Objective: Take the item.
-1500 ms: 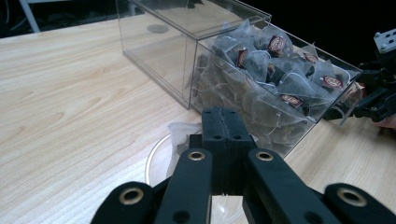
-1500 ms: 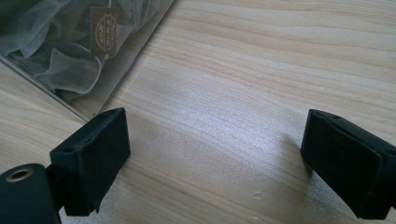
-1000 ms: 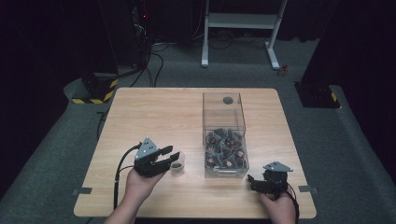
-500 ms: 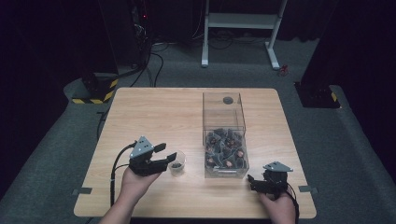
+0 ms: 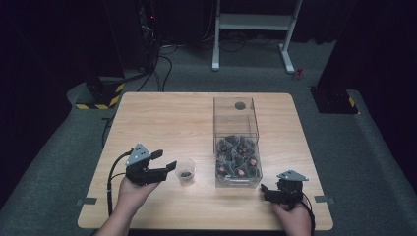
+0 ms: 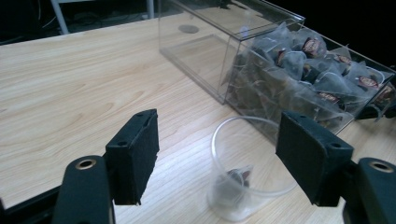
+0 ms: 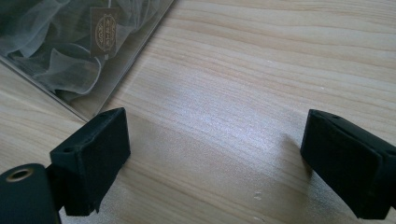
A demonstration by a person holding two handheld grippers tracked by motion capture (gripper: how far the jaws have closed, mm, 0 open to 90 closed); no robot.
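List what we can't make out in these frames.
- Cup base: cut off by the bottom edge of the left gripper view; the dark item inside is blurred.
- Cup contents in the high view: too small to identify.
- Box: cropped by the top and left edges of the right gripper view; the label print on a bag is unreadable.
- Lower bags in the box: hidden behind the bags in front, so no count.

Light falls from overhead onto the pale wooden table (image 5: pixel 162 123), while the surrounding floor and room stay very dark. The high view is soft and slightly grainy. In the left gripper view, the clear plastic cup (image 6: pixel 250 168) looks blurred, and glare streaks the clear box (image 6: pixel 261 56). In the right gripper view, a pale sheen lies on the wood, and the near jaws cast soft shadows.
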